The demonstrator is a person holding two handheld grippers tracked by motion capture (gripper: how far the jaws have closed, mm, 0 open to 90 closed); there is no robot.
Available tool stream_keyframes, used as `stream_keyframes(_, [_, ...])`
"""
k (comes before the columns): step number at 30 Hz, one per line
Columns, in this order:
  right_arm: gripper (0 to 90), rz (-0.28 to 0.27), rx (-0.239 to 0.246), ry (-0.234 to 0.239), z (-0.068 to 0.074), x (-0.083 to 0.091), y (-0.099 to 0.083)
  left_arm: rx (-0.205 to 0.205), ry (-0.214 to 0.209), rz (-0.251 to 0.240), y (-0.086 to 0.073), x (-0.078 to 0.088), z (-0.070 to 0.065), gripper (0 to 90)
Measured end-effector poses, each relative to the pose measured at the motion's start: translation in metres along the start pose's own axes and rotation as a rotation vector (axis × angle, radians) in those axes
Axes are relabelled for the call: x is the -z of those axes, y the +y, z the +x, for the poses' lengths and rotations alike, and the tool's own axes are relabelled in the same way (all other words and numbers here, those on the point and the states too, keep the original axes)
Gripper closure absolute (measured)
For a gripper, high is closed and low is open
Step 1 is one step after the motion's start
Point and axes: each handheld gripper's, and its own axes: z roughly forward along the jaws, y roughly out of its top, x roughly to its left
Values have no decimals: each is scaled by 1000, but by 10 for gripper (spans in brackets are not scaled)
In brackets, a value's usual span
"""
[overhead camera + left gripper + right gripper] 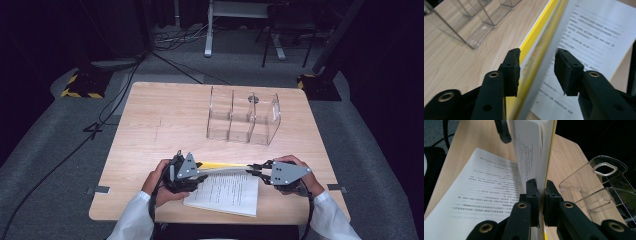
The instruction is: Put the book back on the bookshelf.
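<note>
The yellow-covered booklet [225,186] is lying open near the front edge of the tabletop [165,120], a little right of its middle, and it is being closed: one white printed page is lying flat facing up, while the other part, the yellow cover with some pages, is being lifted on edge along the far side of the flat page, standing roughly upright. I judge the closing to be about halfway, since the raised part is up but not yet folded over onto the flat page; that fold is what is left, and perhaps filing the booklet in the rack behind, though that is only a guess. The pages are carrying rows of small dark print, too small to read, and the cover is showing as a bright yellow strip in the high view. The right hand-held gripper [540,202] is clamping the raised cover and pages at their right end, its jaws pressed close on both faces. The left hand-held gripper [536,72] is standing with its jaws apart on either side of the raised edge at the left end, not pinching it. Farther back, toward the far right part of the tabletop and well apart from the booklet, a clear acrylic file rack [244,119] with upright dividers is standing empty.
</note>
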Motion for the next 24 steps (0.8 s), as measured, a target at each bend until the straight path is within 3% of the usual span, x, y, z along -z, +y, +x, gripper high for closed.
stream_keyframes(3, [849, 7, 4, 15, -1, 0, 2, -57, 16, 54, 12, -3, -8, 540])
stream_keyframes(9, [848, 21, 22, 17, 0, 0, 8, -86, 25, 74, 35, -2, -19, 579])
stream_keyframes(13, [847, 22, 17, 17, 1, -1, 8, -92, 50, 71, 47, -3, -24, 681])
stream_keyframes(16, [841, 25, 10, 10, 1, -1, 8, -119, 63, 78, 50, -6, -25, 777])
stream_keyframes(22, [756, -2, -61, -12, 1, -3, 0, -164, 65, 29, 39, -10, -29, 836])
stream_keyframes(24, [621, -20, -142, -58, -2, 1, -8, -155, 67, 6, 36, -10, -28, 839])
